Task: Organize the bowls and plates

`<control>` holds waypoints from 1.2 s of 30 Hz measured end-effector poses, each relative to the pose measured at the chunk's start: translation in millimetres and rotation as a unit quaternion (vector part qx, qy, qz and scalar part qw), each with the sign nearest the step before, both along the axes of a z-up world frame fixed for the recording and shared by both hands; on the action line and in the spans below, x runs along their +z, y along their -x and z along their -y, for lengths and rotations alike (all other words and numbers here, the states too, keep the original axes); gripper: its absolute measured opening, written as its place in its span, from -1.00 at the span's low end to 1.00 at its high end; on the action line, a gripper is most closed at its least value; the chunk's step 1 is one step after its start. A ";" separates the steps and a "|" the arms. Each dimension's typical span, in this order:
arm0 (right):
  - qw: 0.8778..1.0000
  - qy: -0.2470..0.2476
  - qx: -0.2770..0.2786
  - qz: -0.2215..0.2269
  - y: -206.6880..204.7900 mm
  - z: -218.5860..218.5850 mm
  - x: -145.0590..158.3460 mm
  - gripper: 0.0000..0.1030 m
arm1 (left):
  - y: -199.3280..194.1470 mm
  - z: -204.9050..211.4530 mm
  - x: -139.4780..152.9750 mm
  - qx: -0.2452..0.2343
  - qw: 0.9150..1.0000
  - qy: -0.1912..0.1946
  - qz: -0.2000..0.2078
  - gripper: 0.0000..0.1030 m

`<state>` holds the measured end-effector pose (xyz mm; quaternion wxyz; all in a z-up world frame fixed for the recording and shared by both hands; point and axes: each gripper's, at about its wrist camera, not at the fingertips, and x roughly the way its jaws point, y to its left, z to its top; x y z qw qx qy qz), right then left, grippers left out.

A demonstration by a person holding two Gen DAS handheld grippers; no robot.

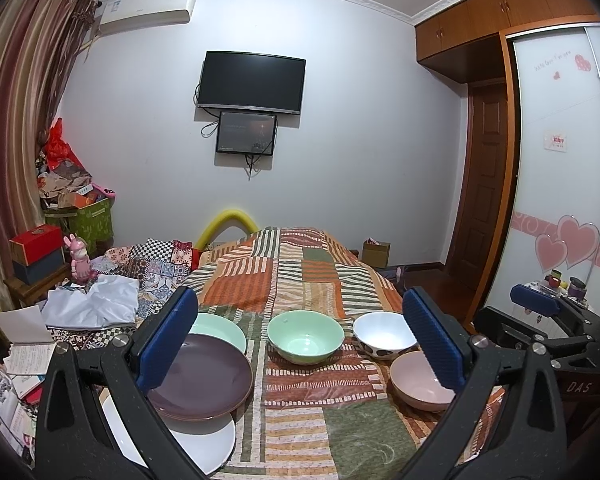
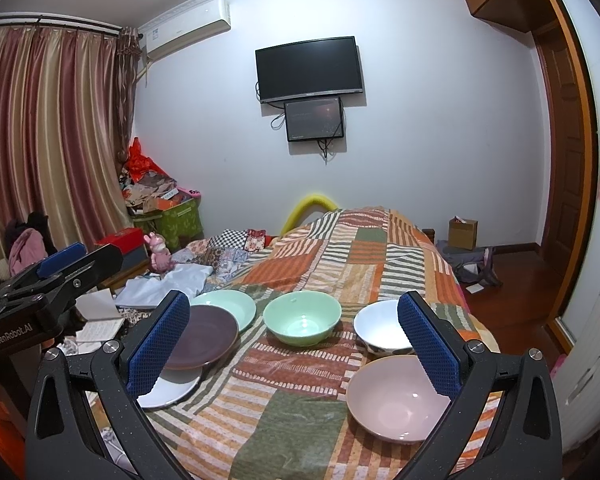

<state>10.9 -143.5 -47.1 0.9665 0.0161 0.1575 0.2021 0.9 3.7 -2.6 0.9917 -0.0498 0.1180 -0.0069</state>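
On the patchwork bedspread (image 1: 300, 280) lie three plates at the left: a mint green plate (image 1: 220, 330), a dark purple plate (image 1: 208, 380) overlapping it, and a white plate (image 1: 204, 444) under the purple one. To the right stand a mint green bowl (image 1: 305, 340), a white spotted bowl (image 1: 382, 334) and a pink bowl (image 1: 418, 384). My left gripper (image 1: 300, 344) is open above the near bed, holding nothing. My right gripper (image 2: 296, 348) is also open and empty, with the pink bowl (image 2: 396, 398) by its right finger and the purple plate (image 2: 208, 336) by its left.
A pile of white cloth (image 1: 94, 300), patterned fabric and notebooks (image 1: 24, 356) crowds the left of the bed. Boxes and a pink toy (image 1: 80, 258) stand on a side table. A wardrobe (image 1: 560, 160) and wooden floor lie to the right.
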 end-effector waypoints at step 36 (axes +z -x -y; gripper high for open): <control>0.989 0.047 0.069 -0.119 -75.2 -83.1 -61.6 0.99 | -57.3 -116.9 -77.2 0.087 0.988 0.021 -0.127 1.00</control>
